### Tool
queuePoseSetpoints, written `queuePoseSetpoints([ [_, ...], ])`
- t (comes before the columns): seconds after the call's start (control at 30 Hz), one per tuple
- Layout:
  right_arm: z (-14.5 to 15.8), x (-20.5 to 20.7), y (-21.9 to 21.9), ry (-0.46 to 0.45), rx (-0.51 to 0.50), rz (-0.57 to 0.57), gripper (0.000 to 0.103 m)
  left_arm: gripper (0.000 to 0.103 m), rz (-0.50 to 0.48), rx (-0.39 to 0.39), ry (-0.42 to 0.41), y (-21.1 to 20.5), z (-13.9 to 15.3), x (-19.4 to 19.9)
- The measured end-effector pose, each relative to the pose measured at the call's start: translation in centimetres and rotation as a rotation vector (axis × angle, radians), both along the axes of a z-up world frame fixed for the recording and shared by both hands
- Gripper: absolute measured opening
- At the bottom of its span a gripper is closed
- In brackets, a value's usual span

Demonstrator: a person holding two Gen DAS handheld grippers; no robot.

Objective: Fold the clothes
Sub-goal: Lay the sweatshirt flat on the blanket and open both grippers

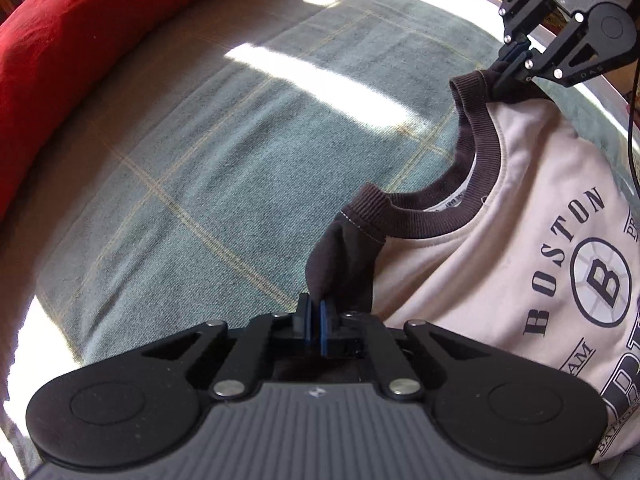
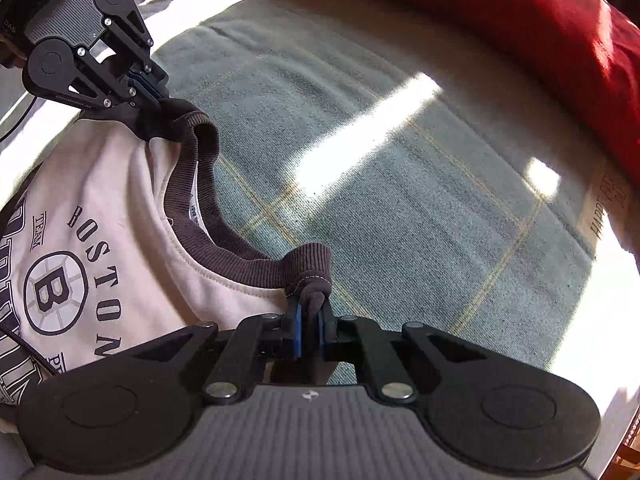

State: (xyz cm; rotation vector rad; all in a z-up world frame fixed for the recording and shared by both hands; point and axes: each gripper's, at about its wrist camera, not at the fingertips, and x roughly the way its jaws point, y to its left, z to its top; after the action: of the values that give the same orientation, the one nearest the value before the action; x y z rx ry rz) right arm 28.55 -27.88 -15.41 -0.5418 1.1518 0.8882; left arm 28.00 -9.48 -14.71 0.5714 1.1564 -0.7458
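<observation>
From the left wrist I see my left gripper [image 1: 316, 312] clamped on the dark shoulder of the shirt [image 1: 520, 208], just beside its ribbed collar [image 1: 460, 224]. The shirt lies on a grey-green checked blanket [image 1: 240, 152], woven and coarse. A red cushion [image 1: 80, 28] runs along the far edge. My right gripper [image 1: 508, 68] pinches the other shoulder.

From the right wrist, my right gripper [image 2: 310, 320] squeezes a dark roll of fabric beside the collar [image 2: 200, 208]. Only here a printed card [image 2: 608, 208] shows, by the cushion [image 2: 560, 40].
</observation>
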Motion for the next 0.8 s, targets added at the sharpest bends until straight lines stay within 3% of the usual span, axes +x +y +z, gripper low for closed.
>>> queuePoseSetpoints([
  [0.07, 1.2, 0.6, -0.2, -0.022, 0.025, -0.013, 0.008, 0.002, 0.043, -0.024, -0.057, 0.6, 1.4, 0.2],
  [0.17, 3.0, 1.2, 0.0, -0.133, 0.027, -0.015, 0.008, 0.002, 0.115, -0.062, -0.118, 1.3, 3.3, 1.3],
  [0.27, 3.0, 2.4, 0.3, -0.169, 0.055, -0.053, 0.008, 0.002, 0.165, -0.066, -0.151, 1.5, 3.4, 2.5],
  [0.4, 0.0, 4.2, 1.6, -0.163, 0.046, -0.093, 0.008, 0.003, 0.223, -0.044, -0.116, 1.7, 0.3, 3.9],
  [0.47, -2.0, 4.4, 2.1, -0.154, 0.021, -0.116, 0.01, 0.013, 0.259, -0.02, -0.071, 1.9, -1.6, 4.3],
  [0.53, -3.0, 4.3, 2.1, -0.149, -0.02, -0.15, 0.021, 0.011, 0.291, 0.0, -0.08, 2.3, -2.0, 3.9],
  [0.67, -0.6, 2.5, 1.3, -0.199, 0.007, -0.214, 0.028, 0.012, 0.37, -0.082, -0.113, 3.6, 0.7, 2.2],
  [0.73, 1.1, 1.5, 0.8, -0.209, 0.044, -0.26, 0.031, 0.02, 0.391, -0.133, -0.08, 3.6, 1.3, 1.3],
  [0.8, 1.4, 0.7, 1.2, -0.154, 0.095, -0.269, 0.033, 0.022, 0.38, -0.169, -0.024, 3.0, 0.9, 0.6],
])
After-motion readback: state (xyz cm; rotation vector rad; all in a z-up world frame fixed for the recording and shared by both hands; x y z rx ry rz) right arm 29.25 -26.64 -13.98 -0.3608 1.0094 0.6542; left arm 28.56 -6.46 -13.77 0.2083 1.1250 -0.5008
